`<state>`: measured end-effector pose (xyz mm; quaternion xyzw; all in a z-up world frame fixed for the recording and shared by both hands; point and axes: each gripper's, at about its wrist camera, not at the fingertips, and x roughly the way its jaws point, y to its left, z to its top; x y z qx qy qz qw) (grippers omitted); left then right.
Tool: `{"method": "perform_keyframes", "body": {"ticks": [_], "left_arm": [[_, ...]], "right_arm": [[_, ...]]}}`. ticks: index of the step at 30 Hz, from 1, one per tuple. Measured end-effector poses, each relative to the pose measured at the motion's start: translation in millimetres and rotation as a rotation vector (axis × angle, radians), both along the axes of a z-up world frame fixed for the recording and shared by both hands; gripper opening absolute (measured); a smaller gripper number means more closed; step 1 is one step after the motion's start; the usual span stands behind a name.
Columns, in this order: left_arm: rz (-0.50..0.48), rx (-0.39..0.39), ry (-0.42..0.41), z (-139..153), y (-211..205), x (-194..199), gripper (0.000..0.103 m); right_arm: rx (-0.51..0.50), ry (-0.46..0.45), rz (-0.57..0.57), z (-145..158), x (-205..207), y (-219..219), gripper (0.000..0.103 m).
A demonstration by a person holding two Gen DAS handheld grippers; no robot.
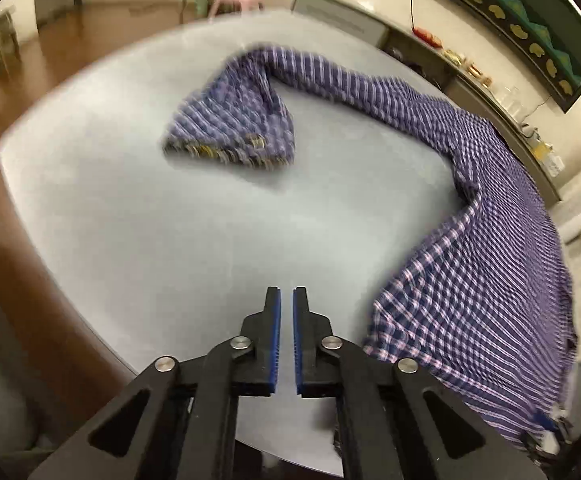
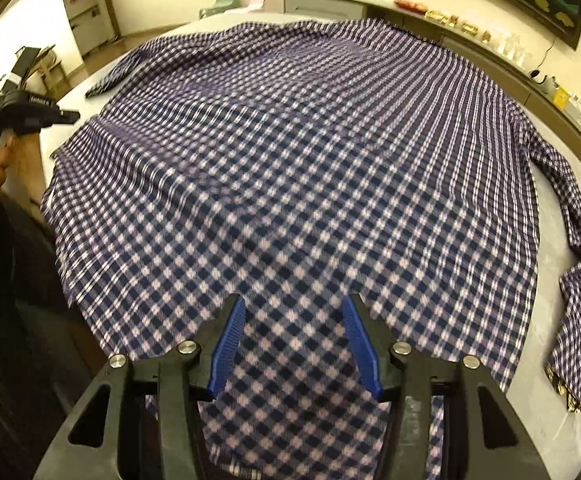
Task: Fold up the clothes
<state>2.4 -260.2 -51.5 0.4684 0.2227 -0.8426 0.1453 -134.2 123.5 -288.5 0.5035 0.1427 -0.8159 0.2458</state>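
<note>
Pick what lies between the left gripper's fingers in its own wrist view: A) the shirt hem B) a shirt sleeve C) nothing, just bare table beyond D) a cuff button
C: the left gripper has its blue pads nearly together over the bare grey table, and the shirt lies off to its right, untouched.

My left wrist camera looks steeply down along its fingers at bare grey table (image 1: 138, 232), the checked shirt (image 1: 490, 264) off to its right. My right wrist camera sits close over the shirt (image 2: 290, 168), facing the same far counter (image 2: 470, 36). Both views share the shirt, table and counter (image 1: 430, 44).
</note>
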Motion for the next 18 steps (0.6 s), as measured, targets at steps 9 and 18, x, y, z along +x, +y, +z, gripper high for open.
{"method": "perform_keyframes", "body": {"ticks": [9, 18], "left_arm": [[-0.326, -0.068, 0.015, 42, 83, -157, 0.043], [-0.329, -0.213, -0.110, -15, 70, -279, 0.043]], "right_arm": [[-0.036, 0.095, -0.122, 60, -66, 60, 0.055], [-0.046, 0.134, -0.166, 33, -151, 91, 0.055]]}}
